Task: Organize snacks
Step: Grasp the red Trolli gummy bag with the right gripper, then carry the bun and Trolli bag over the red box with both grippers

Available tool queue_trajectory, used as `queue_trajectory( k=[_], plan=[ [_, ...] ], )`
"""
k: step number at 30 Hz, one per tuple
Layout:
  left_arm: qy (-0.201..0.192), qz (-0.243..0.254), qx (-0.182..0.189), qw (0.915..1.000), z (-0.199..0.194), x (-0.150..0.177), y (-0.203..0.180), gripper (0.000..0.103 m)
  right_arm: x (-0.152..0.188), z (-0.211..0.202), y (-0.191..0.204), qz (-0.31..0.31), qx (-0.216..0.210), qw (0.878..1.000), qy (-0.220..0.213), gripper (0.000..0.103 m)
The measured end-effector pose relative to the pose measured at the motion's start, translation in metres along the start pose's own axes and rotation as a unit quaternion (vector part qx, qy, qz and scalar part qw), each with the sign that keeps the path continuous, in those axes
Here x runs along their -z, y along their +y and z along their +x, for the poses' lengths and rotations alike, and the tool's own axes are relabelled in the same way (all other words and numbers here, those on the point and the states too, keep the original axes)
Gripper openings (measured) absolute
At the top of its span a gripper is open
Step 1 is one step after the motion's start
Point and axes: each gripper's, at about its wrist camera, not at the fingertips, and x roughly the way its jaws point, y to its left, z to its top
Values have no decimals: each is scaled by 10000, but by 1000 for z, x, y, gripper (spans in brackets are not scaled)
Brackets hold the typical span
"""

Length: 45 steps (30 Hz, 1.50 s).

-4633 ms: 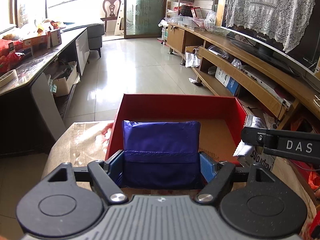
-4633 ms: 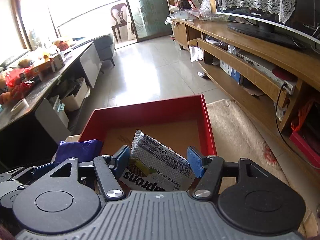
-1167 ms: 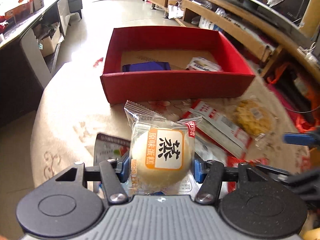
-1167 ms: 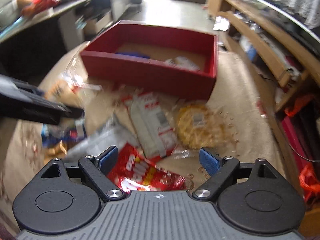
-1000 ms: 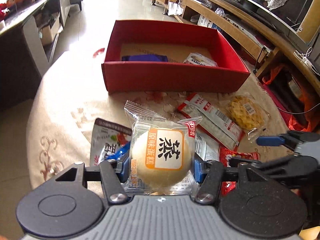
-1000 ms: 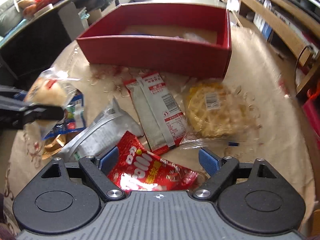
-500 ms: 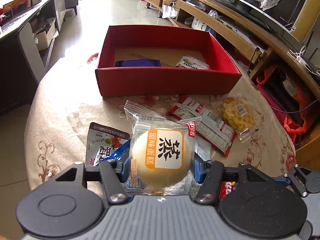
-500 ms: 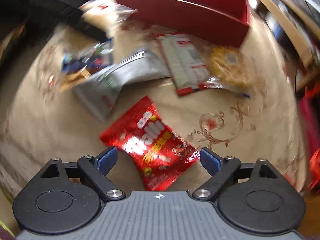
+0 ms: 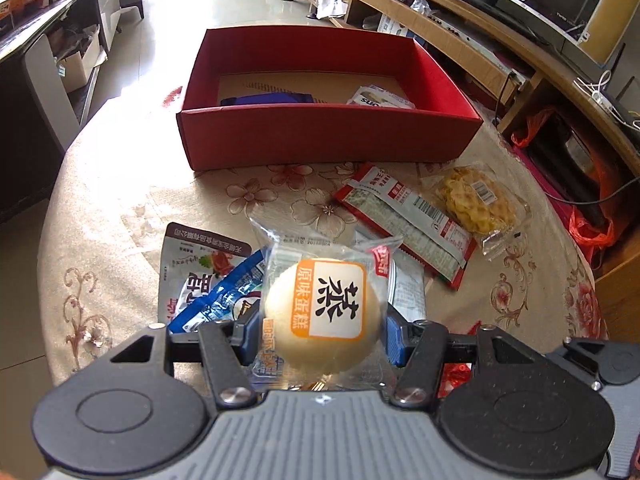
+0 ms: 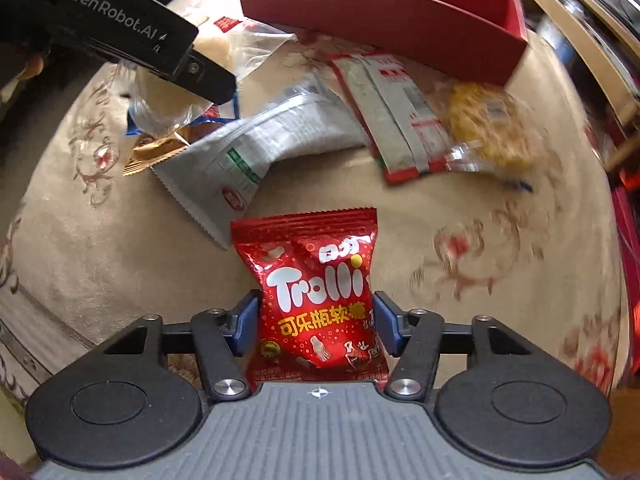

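My left gripper (image 9: 320,332) is shut on a wrapped round cake (image 9: 322,318) and holds it above the table, short of the red box (image 9: 320,140). The box holds a blue packet (image 9: 266,100) and a white packet (image 9: 380,98). My right gripper (image 10: 316,324) is closed around a red Trolli candy bag (image 10: 314,292), both pads touching its sides. The left gripper (image 10: 132,36) with the cake (image 10: 168,92) shows at the upper left of the right wrist view, and the red box (image 10: 384,12) at the top.
On the round table with its floral cloth (image 9: 112,208) lie a red-edged long packet (image 9: 408,220), a clear bag of yellow crisps (image 9: 476,200), a grey pouch (image 9: 196,264), a blue packet (image 9: 224,300) and a white pouch (image 10: 256,148). TV cabinet (image 9: 500,40) stands at the right.
My right gripper has dropped toward the Trolli bag and closed on it. My left gripper still holds the cake and has lifted slightly.
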Motion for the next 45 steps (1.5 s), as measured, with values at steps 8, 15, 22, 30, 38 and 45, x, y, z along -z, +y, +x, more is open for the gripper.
queue_trajectory(
  k=[8, 15, 22, 30, 38, 45],
  plan=[
    [-15, 197, -268, 9994, 14, 8, -4, 56, 1, 10, 6, 228, 437, 9987, -132, 95],
    [-12, 271, -403, 9988, 21, 9, -7, 57, -1, 21, -7, 559, 213, 9981, -163, 102],
    [-37, 181, -452, 9988, 14, 14, -8, 52, 4, -3, 8, 272, 279, 9986, -344, 59],
    [-322, 18, -292, 9991, -12, 13, -6, 52, 1, -37, -2, 659, 326, 9934, -884, 58],
    [-561, -165, -424, 9974, -27, -4, -9, 52, -36, -54, -23, 1084, 308, 9828, -1465, 58],
    [-820, -215, -328, 9959, -27, -35, -2, 52, -75, -55, -38, 1190, 433, 9728, -1940, 58]
  ],
)
